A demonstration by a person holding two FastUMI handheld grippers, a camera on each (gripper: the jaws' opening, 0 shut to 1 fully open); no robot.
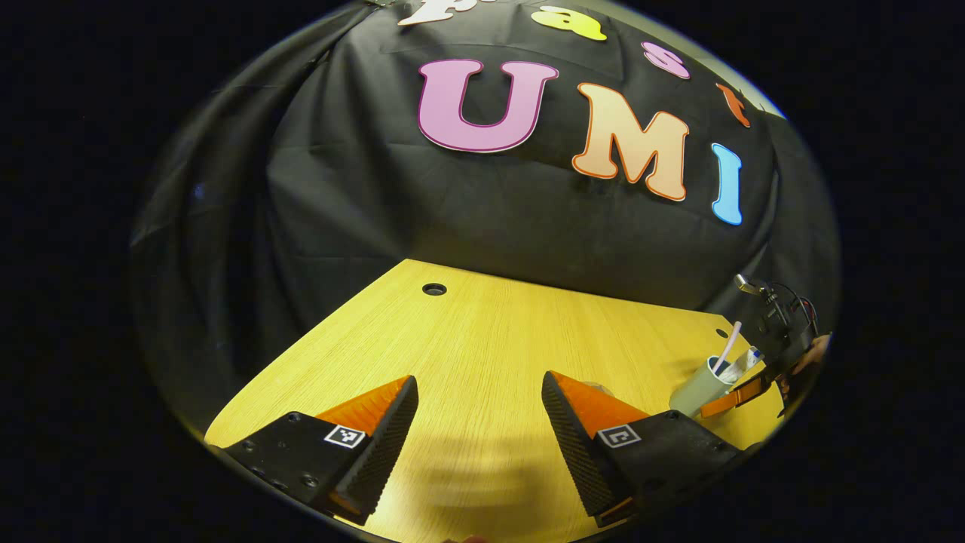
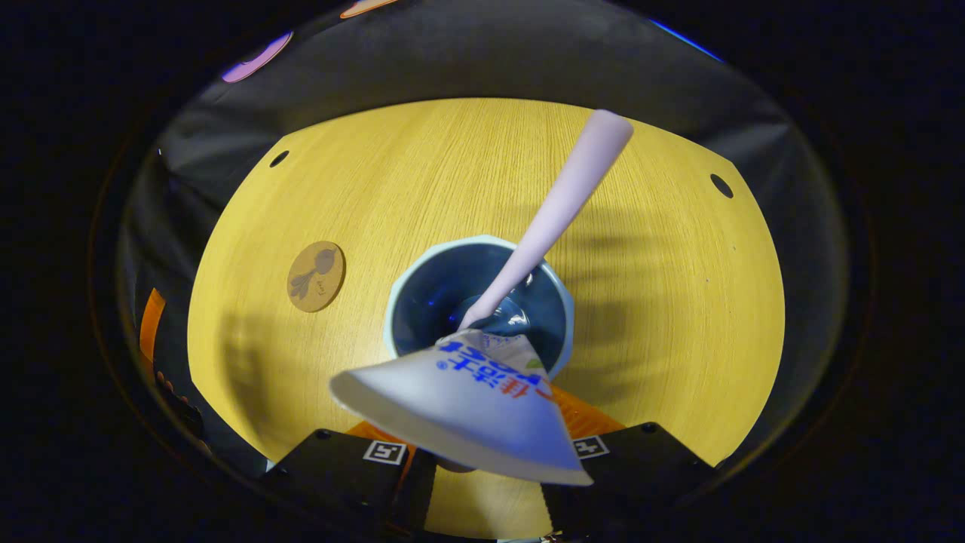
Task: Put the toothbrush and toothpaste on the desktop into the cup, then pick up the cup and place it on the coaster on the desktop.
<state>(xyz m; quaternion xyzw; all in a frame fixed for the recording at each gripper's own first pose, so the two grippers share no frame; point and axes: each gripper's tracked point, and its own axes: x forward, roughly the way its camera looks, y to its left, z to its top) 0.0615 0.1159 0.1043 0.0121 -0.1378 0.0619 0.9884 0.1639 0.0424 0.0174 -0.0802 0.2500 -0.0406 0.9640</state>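
In the right gripper view I look down into a pale cup (image 2: 399, 302) with a dark inside, standing on the wooden desk. A pink toothbrush (image 2: 558, 196) leans in it, handle up. A white toothpaste tube (image 2: 467, 407) points nozzle-down into the cup. Its flat end lies over my right gripper (image 2: 482, 426), whose fingers stand half apart on either side of the tube. A round brown coaster (image 2: 317, 276) lies left of the cup. In the left gripper view my left gripper (image 1: 479, 392) is open over bare desk, and the cup (image 1: 697, 388) with the right gripper (image 1: 735, 396) is at the far right.
The desk (image 1: 482, 332) has a cable hole (image 1: 434, 289) near its back edge, and two more holes (image 2: 721, 185) show in the right gripper view. Black cloth walls close the back and sides. The left gripper (image 2: 151, 324) shows at the left edge.
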